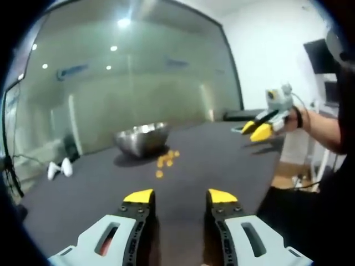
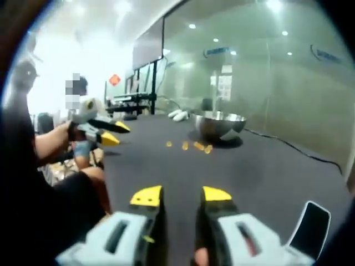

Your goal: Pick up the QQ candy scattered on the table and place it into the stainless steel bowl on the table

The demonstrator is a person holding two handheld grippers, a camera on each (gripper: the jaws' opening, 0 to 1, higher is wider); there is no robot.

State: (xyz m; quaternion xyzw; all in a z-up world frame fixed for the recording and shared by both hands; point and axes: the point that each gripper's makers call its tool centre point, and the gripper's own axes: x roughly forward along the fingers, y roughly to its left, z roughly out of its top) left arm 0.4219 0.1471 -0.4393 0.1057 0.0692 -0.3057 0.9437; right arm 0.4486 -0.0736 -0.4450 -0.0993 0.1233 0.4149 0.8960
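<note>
We held both tools up off the table (image 1: 222, 149), nothing gripped — left gripper (image 1: 180, 195) and right gripper (image 2: 181, 194) parted, ready. The QQ candy (image 1: 165, 161) lay scattered just beside the stainless steel bowl (image 1: 142, 138) — a short carry.

dark table (image 1: 222, 160) | steel bowl (image 1: 142, 138) | orange candies (image 1: 165, 160) beside bowl | white objects (image 1: 60, 168)

Two white objects (image 1: 59, 168) on dark table (image 1: 222, 160) (near glass wall (image 1: 138, 83)); black cable (image 2: 294, 148).
</note>
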